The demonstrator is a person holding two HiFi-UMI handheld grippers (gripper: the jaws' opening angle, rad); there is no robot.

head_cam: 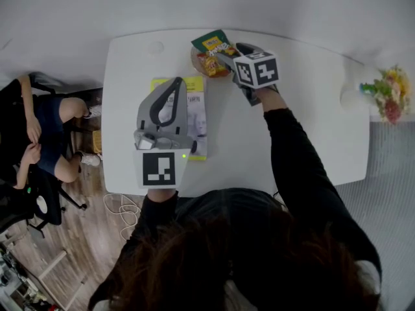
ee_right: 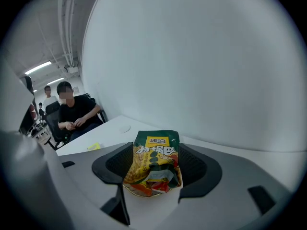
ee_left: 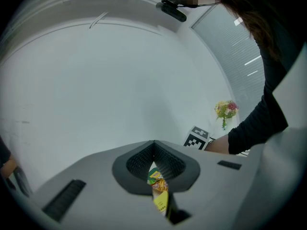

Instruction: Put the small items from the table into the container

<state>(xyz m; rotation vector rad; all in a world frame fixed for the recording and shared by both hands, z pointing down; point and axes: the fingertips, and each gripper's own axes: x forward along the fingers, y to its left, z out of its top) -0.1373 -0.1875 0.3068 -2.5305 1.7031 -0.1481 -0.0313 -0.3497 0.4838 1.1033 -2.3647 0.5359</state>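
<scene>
A: What's the surface like?

B: A white table [head_cam: 292, 141] with rounded corners fills the middle of the head view. A yellow booklet [head_cam: 196, 109] lies flat left of its centre, and a bunch of flowers [head_cam: 388, 92] stands at the right edge

A: And the room around it?

B: There is wooden floor [head_cam: 97, 238] at the lower left with loose cables [head_cam: 123, 209] on it, and grey carpet [head_cam: 389, 193] at the right. A plain white wall [ee_right: 216, 56] takes up most of the right gripper view. A seated person [head_cam: 45, 135] is at the far left, well apart from the table

A: Where's the task's item?

B: The snack bag [head_cam: 213, 50], green and orange, stands upright in the container [head_cam: 204, 65], a small brownish bowl near the table's top edge, just above the booklet

A: And the right gripper [head_cam: 228, 52]?

B: Its jaws stand wide apart, one on either side of the bag. The bag sits between them in the bowl, and the pads aren't pressing on it

A: The left gripper [head_cam: 176, 83]?

B: It hangs above the booklet with its jaws closed to a thin slit and nothing between them. Through the slit its own view shows the bag farther off
</scene>
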